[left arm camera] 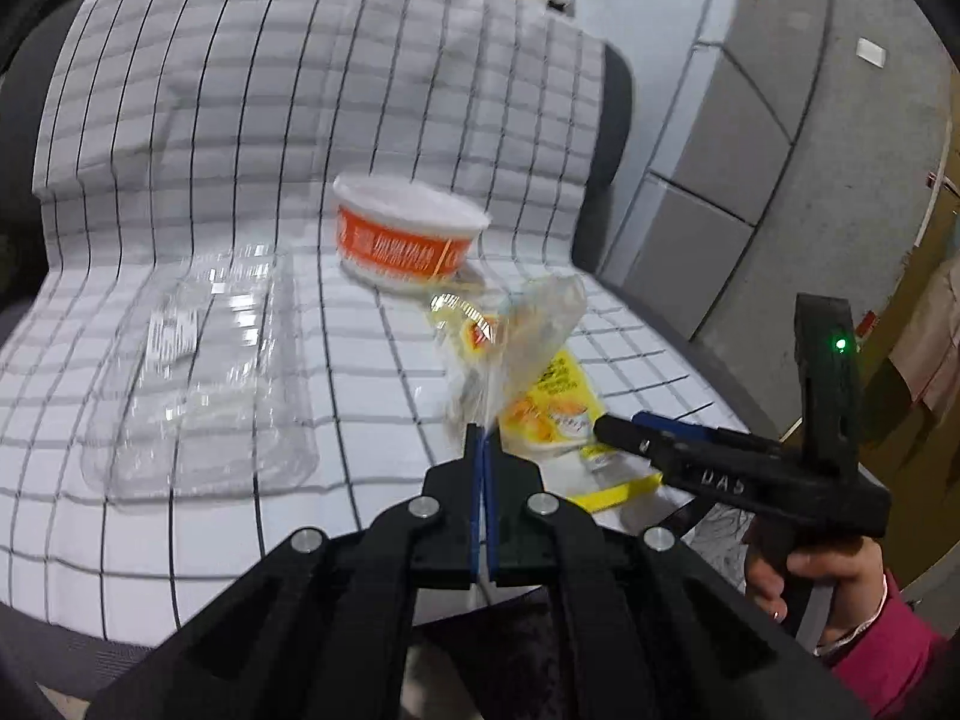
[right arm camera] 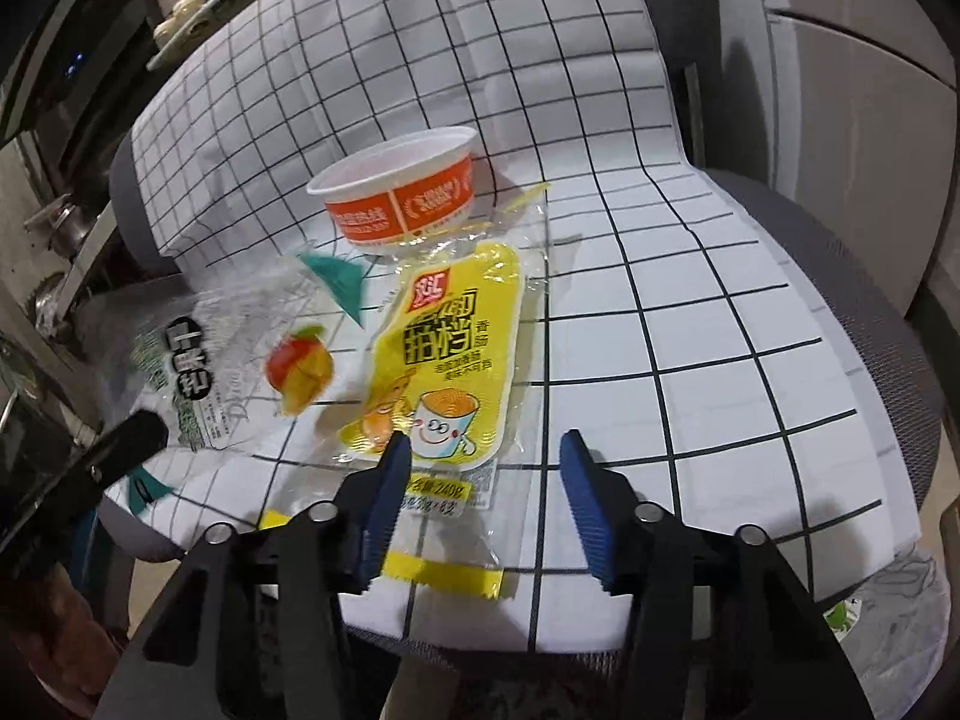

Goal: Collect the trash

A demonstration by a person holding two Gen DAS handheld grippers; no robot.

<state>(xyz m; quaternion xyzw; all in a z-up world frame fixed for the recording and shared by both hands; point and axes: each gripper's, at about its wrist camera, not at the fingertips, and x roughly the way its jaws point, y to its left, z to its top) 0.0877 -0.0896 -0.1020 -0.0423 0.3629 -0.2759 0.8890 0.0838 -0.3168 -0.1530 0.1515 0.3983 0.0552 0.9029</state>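
Fingers of the left tool [left arm camera: 485, 447] are pressed together on a clear crinkled wrapper [left arm camera: 528, 330], lifted off the checked cloth [left arm camera: 180, 120] toward twelve o'clock. The right tool [right arm camera: 486, 450], held in a hand [left arm camera: 822, 588] with a pink sleeve, points steeply down, jaws apart with nothing between them, over the yellow packet [right arm camera: 444, 354]. Trash counted: one orange tub [right arm camera: 402, 198] (at twelve o'clock from the packet), one clear tray [left arm camera: 204, 372], one packet, one wrapper. Bare cloth lies at three o'clock of the packet; the cloth's near edge runs under the tools.
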